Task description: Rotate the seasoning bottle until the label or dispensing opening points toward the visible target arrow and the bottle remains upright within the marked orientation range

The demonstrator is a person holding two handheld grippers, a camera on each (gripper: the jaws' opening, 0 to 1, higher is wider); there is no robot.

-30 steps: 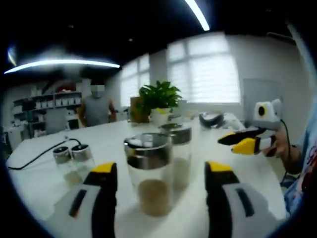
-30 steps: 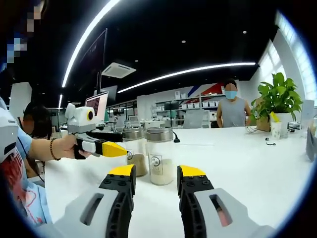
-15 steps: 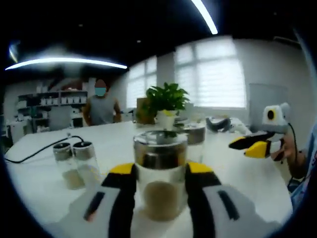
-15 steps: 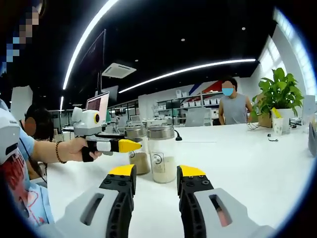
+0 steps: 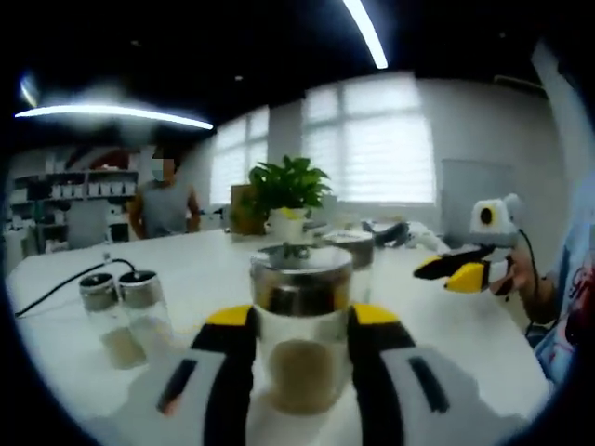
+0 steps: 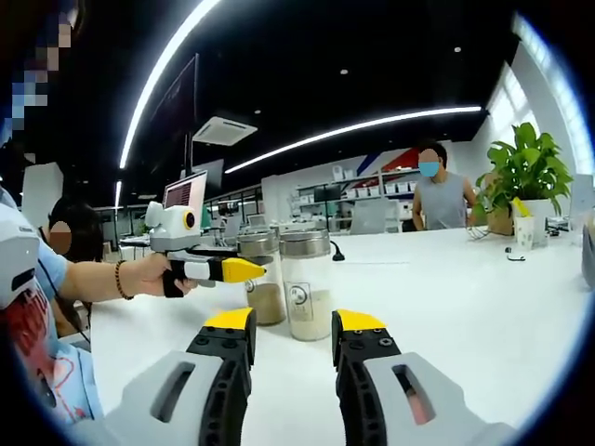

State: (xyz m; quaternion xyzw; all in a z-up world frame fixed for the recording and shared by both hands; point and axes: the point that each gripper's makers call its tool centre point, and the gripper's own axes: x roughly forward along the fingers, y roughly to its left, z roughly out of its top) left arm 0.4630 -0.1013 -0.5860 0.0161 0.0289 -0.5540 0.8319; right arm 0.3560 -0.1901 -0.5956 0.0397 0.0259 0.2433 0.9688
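Since a second ago the left gripper (image 5: pixel 299 321) has moved in and closed: its two yellow-tipped fingers (image 5: pixel 230 321), then spread wide to either side of the near seasoning bottle (image 5: pixel 299 334), now press against the glass on both sides — clenched on the bottle. Over the last half second the grasp looks unchanged, though the background has shifted slightly, which is camera motion. The bottle stands upright on the white desk (image 5: pixel 204 269), steel cap level, with a second bottle (image 5: pixel 351 260) just behind it and a pair of small shakers (image 5: pixel 125 311) apart to one side. In the right gripper view the left gripper (image 6: pixel 244 270) reaches the two bottles (image 6: pixel 288 293) from the left, while the right gripper (image 6: pixel 290 325) hangs short of them — fingers parted, holding nothing. No target arrow is visible. Judgement: the grasp is made and the rotation itself is next; a tilt during the twist is the main risk.
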